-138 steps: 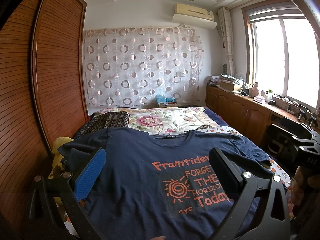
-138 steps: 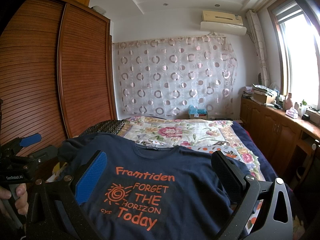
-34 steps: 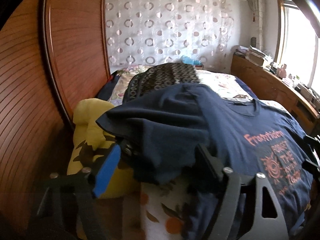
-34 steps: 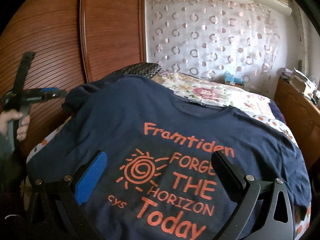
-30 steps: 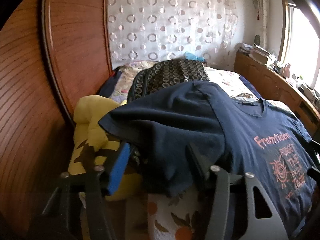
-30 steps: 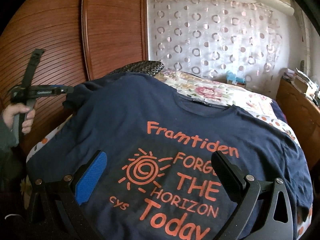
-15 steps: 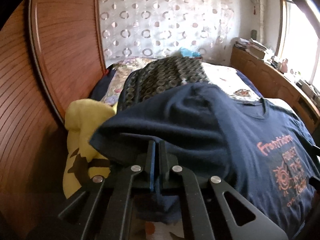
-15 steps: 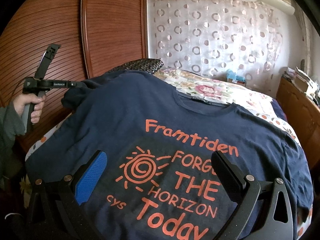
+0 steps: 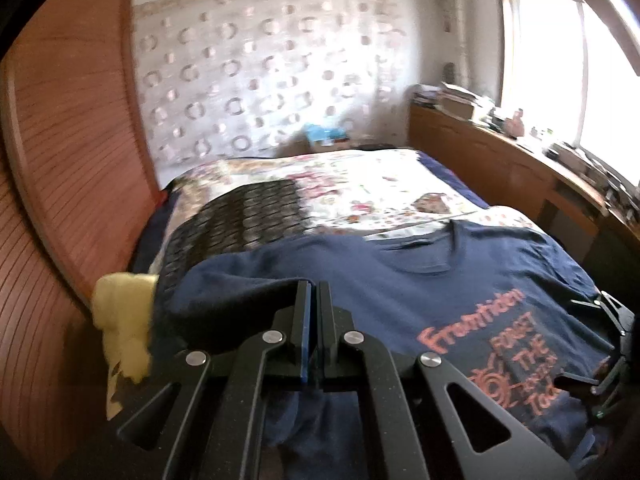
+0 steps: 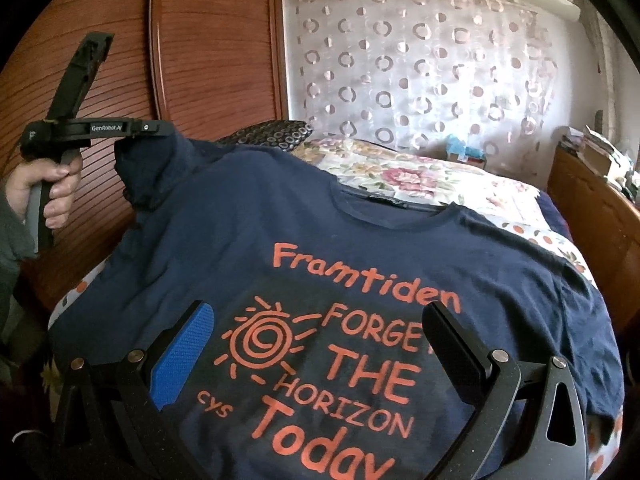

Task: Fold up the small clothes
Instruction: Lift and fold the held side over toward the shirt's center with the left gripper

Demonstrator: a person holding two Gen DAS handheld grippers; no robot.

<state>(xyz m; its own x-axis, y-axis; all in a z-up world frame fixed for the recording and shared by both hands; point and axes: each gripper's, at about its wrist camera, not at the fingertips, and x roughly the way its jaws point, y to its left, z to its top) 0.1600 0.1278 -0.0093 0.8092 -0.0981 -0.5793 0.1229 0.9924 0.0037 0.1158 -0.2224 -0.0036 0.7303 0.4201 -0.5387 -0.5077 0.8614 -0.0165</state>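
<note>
T-shirt: a navy T-shirt with orange lettering lies front up across the near end of the bed.
Left gripper: the left gripper is pressed together, pinching the shirt's sleeve and holding it raised at the bed's left edge.
Right gripper: the right gripper is spread wide over the printed chest.
Beside: a yellow cloth at the left edge.

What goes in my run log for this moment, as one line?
left hand-held gripper: shut on T-shirt sleeve, lifted | right hand-held gripper: open above T-shirt print | T-shirt: unfolded
</note>
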